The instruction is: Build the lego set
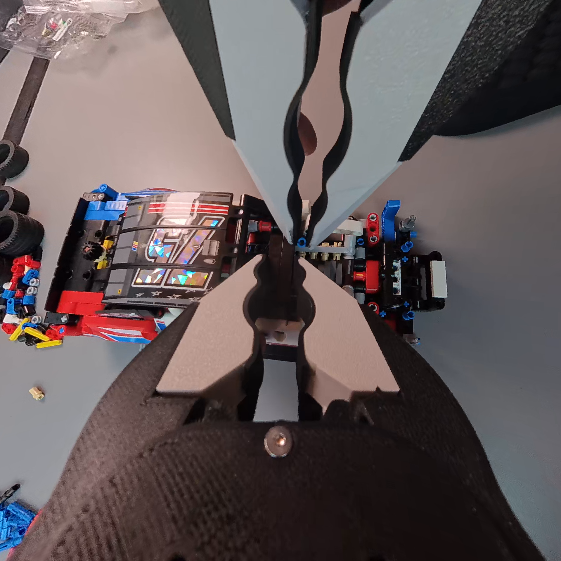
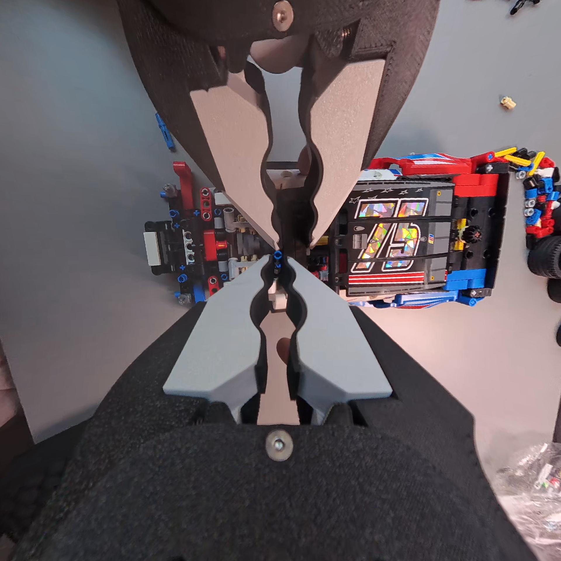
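Note:
The lego car [image 1: 170,243] lies on the grey table, with a black roof bearing a shiny number sticker, red and blue sides, and an open chassis [image 1: 388,273] of pins and beams. It also shows in the right wrist view [image 2: 394,243]. My left gripper [image 1: 280,258], with tan fingers, is closed on the black middle section of the car. My right gripper [image 2: 277,258], with grey-blue fingers, is shut on a small blue pin [image 2: 277,255] and holds it at the chassis, tip to tip with the left gripper. In the left wrist view the pin [image 1: 301,242] shows at the right gripper's fingertips.
Black tyres [image 1: 15,227] and a pile of small red, blue and yellow parts [image 1: 24,291] lie beside the car's rear. A loose tan piece [image 1: 36,393] lies apart. A clear plastic bag [image 1: 45,27] lies at the table's corner. A blue axle piece [image 2: 165,130] lies beyond the chassis. Left and right tips are no more than a few centimetres apart. Left tips and right tips are each some 25 centimeters from the loose tan piece [image 1: 36,393]. It turns up in the right wrist view [image 2: 508,102] as well.

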Tool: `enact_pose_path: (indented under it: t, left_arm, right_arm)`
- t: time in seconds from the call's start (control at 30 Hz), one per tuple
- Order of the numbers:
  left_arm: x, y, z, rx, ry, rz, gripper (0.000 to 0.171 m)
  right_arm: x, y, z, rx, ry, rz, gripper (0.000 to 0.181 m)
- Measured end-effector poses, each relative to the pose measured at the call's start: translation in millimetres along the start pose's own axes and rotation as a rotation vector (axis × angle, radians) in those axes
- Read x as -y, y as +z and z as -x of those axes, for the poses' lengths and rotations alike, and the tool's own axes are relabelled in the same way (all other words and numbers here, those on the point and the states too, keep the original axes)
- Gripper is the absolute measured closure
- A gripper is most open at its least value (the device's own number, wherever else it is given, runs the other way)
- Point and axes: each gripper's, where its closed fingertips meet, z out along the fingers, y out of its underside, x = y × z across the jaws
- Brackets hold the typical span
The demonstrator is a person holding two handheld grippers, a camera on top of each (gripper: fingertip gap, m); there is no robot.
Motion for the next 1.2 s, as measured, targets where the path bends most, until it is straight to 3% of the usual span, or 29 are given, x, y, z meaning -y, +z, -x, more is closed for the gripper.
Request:
enact_pose_path:
  t: [0.03,0.7,0.87,1.03,1.2]
  left_arm:
    - [0.0,0.0,-0.1,0.0,0.004,-0.001,0.156]
    - [1.7,1.2,0.0,0.01,0.027,-0.039,0.156]
    - [1.4,0.6,-0.3,0.015,0.03,-0.042,0.156]
    - [1.5,0.2,-0.6,0.021,0.025,-0.043,0.156]
    - [1.8,-0.3,-0.5,0.033,0.031,-0.056,0.155]
  right_arm:
    - [0.7,0.8,-0.3,0.012,0.026,-0.007,0.179]
    - [-6.9,-2.0,-0.8,0.001,0.059,0.017,0.18]
    - [-26.3,-3.2,-2.5,-0.041,0.066,0.058,0.181]
    - [-22.1,-14.0,-2.1,-0.065,0.134,-0.059,0.181]
    - [-31.5,-16.4,12.3,0.021,0.24,-0.156,0.18]
